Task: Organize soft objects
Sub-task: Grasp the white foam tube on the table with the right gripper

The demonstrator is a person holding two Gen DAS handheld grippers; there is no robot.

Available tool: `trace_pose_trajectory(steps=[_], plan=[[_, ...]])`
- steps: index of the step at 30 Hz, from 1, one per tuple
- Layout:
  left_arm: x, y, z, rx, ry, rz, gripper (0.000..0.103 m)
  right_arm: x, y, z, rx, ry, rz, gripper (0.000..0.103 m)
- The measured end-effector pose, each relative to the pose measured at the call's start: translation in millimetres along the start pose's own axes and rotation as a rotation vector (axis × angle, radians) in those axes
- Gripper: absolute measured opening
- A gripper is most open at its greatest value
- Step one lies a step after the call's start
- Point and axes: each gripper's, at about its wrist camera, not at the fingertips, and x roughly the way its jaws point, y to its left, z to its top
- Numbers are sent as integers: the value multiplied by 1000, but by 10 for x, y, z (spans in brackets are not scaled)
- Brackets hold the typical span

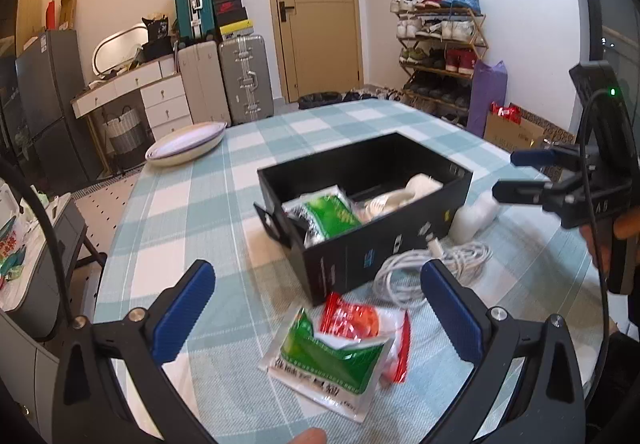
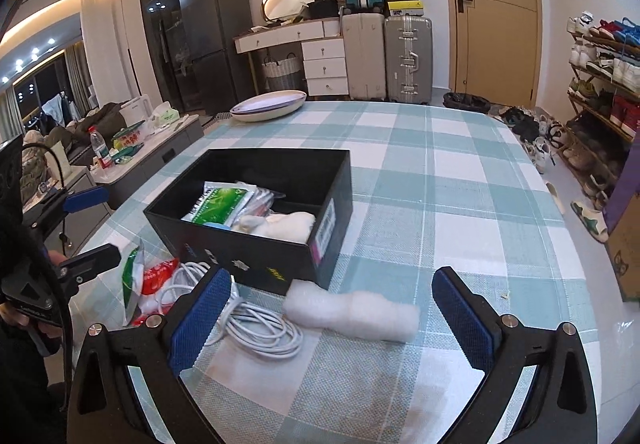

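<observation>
1. My left gripper (image 1: 318,308) has its ribbed blue pads spread wide, holding nothing, above a glossy green packet (image 1: 328,360) and a crinkled red-and-white packet (image 1: 360,320) lying on the checked tablecloth (image 1: 192,203).
2. Beyond them I see the rigid black box (image 1: 360,219), open-topped, with a green packet and white soft things inside.
3. A coiled white cable (image 2: 260,328) lies near the box.
4. My right gripper (image 2: 332,314) is also wide and empty, above a fluffy white roll (image 2: 356,310) touching the box's near corner.
</observation>
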Motion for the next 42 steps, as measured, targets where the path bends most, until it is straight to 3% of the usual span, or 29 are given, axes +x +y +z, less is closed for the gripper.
trace_pose_trajectory(steps=[20,32,42], plan=[[53,42,-229,56,91,-41,103,457,-147,-202,116,165,-19,102],[124,44,-284,55,136,-80,103,536,-139,-229,135,180,-14,102],[139,49,-301,67,146,-69,103,566,-128,-228,136,180,-14,101]])
